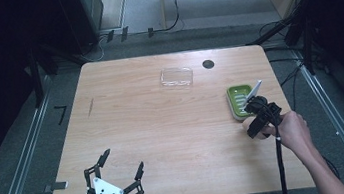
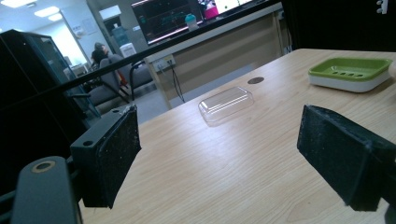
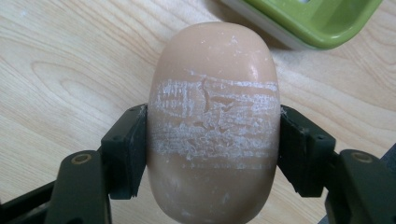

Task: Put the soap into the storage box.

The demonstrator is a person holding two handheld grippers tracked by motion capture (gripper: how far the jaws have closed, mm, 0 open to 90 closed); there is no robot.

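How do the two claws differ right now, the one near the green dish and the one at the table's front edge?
The right claw is shut on a peach soap bar, beside the green soap dish; the left claw is open and holds nothing. The right claw is over the table's right side, the left at its near left edge. Both are black, two-jawed and hand-held.

Table layout, seen from the high view

On the table (image 1: 164, 128), the clear lid (image 1: 176, 76) lies upper centre, a round hole (image 1: 208, 64) just right of it. The soap dish (image 1: 240, 101) sits at right; the soap (image 3: 212, 126) is just below it, the left gripper (image 1: 121, 166) at lower left.
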